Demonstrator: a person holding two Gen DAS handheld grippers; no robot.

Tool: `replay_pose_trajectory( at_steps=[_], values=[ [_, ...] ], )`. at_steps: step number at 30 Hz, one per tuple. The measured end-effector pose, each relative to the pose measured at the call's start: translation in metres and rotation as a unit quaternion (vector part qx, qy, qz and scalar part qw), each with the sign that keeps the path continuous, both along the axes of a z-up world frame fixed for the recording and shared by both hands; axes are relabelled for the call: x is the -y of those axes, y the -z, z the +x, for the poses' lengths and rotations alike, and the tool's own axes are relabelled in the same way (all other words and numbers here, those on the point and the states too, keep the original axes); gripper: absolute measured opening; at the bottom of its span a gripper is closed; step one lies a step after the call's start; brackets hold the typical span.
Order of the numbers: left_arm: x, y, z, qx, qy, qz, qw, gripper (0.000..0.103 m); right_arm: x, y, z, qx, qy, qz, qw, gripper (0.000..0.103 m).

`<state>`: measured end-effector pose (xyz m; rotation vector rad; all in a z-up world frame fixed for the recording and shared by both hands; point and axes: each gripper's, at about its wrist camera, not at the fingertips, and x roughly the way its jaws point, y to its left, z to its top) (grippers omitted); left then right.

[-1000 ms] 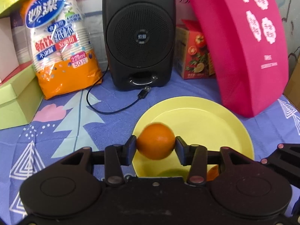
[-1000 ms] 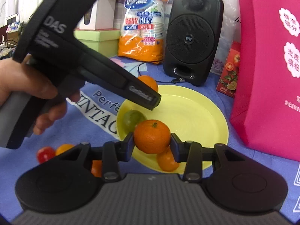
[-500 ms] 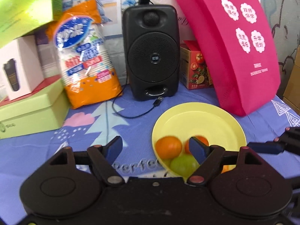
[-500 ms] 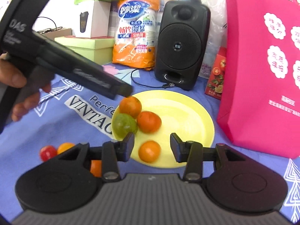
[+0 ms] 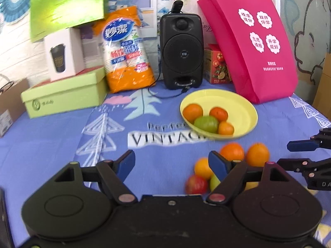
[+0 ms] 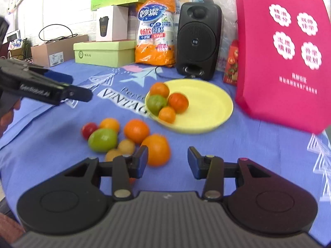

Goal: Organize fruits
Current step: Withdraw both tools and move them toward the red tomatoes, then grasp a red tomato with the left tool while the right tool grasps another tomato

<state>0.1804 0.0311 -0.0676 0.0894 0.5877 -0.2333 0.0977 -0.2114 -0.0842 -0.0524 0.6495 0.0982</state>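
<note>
While both tongs hang over the blue-clothed table [image 6: 258,144], I see my left tongs [image 5: 171,161] spread wide and empty, and my right tongs [image 6: 167,162] likewise released, gripping nothing. Four fruits sit in the yellow plate [image 6: 206,103]: three oranges around a green one [image 6: 156,103], bunched at its near-left rim. On the cloth lies a loose cluster, with the largest orange [image 6: 157,149] just beside my right tongs' left finger. These fruits are roundish; I cannot tell any long axis.
</note>
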Motion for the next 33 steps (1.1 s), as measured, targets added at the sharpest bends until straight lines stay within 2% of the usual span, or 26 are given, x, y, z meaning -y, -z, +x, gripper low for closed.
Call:
replay_pose_trajectory(
  at_steps=[4,9,12,25,33],
  values=[
    [-0.002,0.009,-0.026,0.001,-0.009,-0.009,0.9999,0.078,-0.008,0.010,-0.017,-0.011,-0.006,0.005,1.000,0.045],
    [0.000,0.021,-0.045,0.001,-0.022,0.015,0.9996,0.078,-0.018,0.014,-0.029,-0.014,-0.023,0.010,1.000,0.045],
    [0.000,0.028,-0.048,-0.010,-0.023,0.017,0.9995,0.078,-0.025,0.014,-0.030,-0.015,-0.034,0.010,0.999,0.045],
    [0.001,0.049,-0.038,-0.044,-0.019,0.008,0.9988,0.078,-0.033,0.024,-0.023,-0.027,-0.031,0.010,0.999,0.045],
    [0.002,0.057,-0.014,-0.042,-0.020,0.009,0.9989,0.078,-0.034,0.028,-0.015,-0.026,-0.020,0.005,0.999,0.049]
  ],
)
